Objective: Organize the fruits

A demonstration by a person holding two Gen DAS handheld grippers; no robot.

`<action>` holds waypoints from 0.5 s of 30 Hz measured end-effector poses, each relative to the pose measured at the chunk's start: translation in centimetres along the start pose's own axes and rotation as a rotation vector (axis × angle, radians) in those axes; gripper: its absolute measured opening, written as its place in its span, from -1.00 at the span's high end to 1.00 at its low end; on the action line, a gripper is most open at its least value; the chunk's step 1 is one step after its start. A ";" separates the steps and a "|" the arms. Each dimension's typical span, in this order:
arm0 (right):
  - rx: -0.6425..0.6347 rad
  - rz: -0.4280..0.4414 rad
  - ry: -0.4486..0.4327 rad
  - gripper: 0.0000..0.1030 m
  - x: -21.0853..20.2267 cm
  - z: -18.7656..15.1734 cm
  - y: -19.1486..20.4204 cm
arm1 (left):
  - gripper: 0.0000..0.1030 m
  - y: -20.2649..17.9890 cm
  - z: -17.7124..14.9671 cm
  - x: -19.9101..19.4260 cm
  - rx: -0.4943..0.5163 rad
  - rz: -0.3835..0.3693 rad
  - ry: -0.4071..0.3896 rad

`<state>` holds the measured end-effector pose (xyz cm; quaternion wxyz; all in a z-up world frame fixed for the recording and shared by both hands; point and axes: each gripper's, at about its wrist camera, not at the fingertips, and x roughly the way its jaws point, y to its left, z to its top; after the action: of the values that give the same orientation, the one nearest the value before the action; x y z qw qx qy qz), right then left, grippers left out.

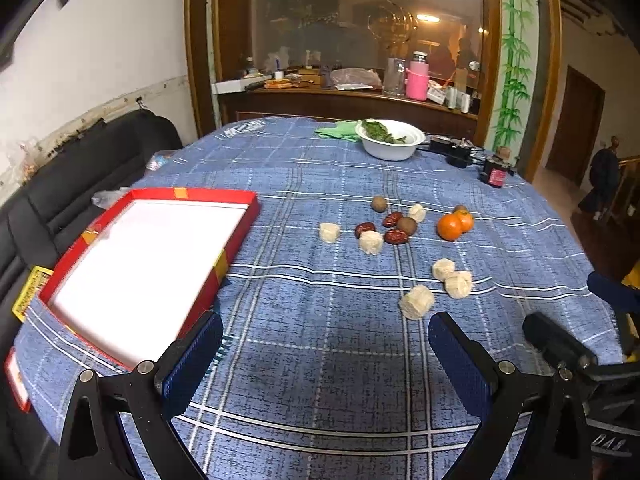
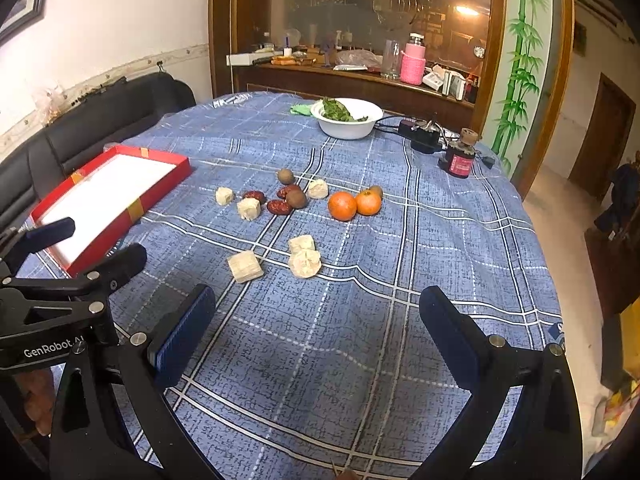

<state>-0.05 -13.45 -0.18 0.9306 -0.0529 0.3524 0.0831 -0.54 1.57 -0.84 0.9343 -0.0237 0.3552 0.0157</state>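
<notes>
Two round orange tangerines (image 2: 353, 204), dark red wrinkled dates (image 2: 279, 207), brown kiwis (image 2: 296, 198) and pale crumbly blocks (image 2: 245, 266) lie scattered mid-surface, well right of the empty red cardboard tray (image 1: 236, 240). Both the left claw (image 1: 326, 356) and the right claw (image 2: 316, 336) hover spread wide, holding nothing. Touching tangerines may roll when nudged; blocks could crumble under a hard squeeze.

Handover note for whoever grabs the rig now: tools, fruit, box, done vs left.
Left tool: open, holding nothing, low over the tablecloth beside the red box.
Right tool: open, holding nothing, facing the fruit.
Red box: on the table's left side, white inside, nothing in it.
Fruit all loose on the cloth: two oranges touching; red dates and small brown fruits clustered mid-table; pale blocky pieces scattered, nearest one just ahead of the right tool.
White bowl of greens at the far edge, apart from the fruit.
Done: nothing sorted yet.
Left: everything; the box seems the likely destination.
</notes>
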 end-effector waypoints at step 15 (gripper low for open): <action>0.125 0.114 -0.054 -0.99 -0.6 -1.0 -3.9 | -0.98 1.3 -1.2 1.1 -0.028 -0.062 -0.049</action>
<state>-0.40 -17.54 -0.33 0.9351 0.0276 0.3339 0.1151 -0.57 2.80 -2.45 0.9424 -0.0471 0.3309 -0.0078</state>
